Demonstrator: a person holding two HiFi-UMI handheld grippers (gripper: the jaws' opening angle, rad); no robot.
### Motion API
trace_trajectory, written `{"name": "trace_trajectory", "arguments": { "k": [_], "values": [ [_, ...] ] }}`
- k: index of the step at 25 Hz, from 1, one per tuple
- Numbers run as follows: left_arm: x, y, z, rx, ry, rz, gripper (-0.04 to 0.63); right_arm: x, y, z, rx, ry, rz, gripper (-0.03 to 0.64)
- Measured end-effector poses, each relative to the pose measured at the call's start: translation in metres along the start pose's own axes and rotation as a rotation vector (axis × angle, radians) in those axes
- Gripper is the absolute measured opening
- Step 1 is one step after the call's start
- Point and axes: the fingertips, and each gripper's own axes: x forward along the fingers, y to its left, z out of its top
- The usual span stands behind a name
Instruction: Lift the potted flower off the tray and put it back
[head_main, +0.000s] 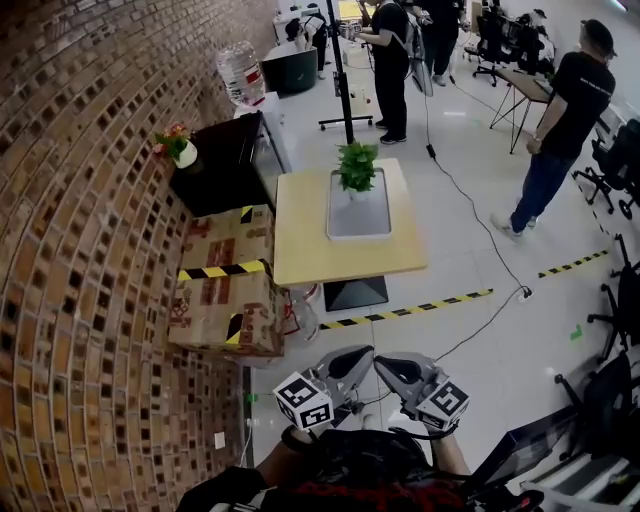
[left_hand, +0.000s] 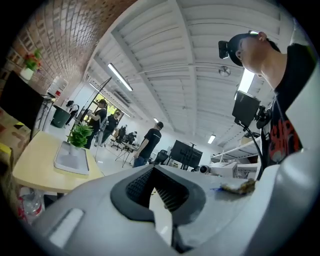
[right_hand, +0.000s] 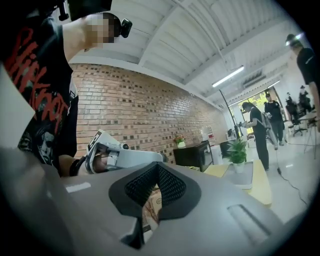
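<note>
The potted plant (head_main: 357, 167), green leaves in a small white pot, stands on a grey tray (head_main: 358, 215) at the far half of a light wooden table (head_main: 300, 245). Both grippers are held low, close to my body, well short of the table. My left gripper (head_main: 352, 360) and right gripper (head_main: 392, 368) point toward each other's tips, each shut on nothing. In the left gripper view the plant (left_hand: 79, 135) and tray (left_hand: 71, 159) lie far left beyond the shut left gripper (left_hand: 155, 187). The right gripper view shows the plant (right_hand: 237, 151) at the right, past the shut right gripper (right_hand: 156, 182).
Taped cardboard boxes (head_main: 225, 290) sit between the table and the brick wall. A black cabinet (head_main: 215, 165) carries a small flower vase (head_main: 181, 146). A light stand (head_main: 340, 70) and several people (head_main: 560, 130) stand beyond the table. Yellow-black floor tape (head_main: 420, 305) and a cable cross the floor.
</note>
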Motion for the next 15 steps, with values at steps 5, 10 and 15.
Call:
{"name": "trace_trajectory", "arguments": {
  "k": [5, 10, 15],
  "values": [
    [0.009, 0.054, 0.031, -0.021, -0.044, -0.018, 0.002, 0.044, -0.039, 0.002, 0.078, 0.021, 0.065, 0.021],
    [0.009, 0.098, 0.062, -0.039, -0.055, -0.059, 0.002, 0.087, -0.068, 0.012, 0.104, 0.014, 0.022, 0.204],
    [0.008, 0.141, 0.084, -0.041, -0.082, -0.053, 0.002, 0.119, -0.093, 0.027, 0.176, -0.098, -0.012, 0.186]
  ]
}}
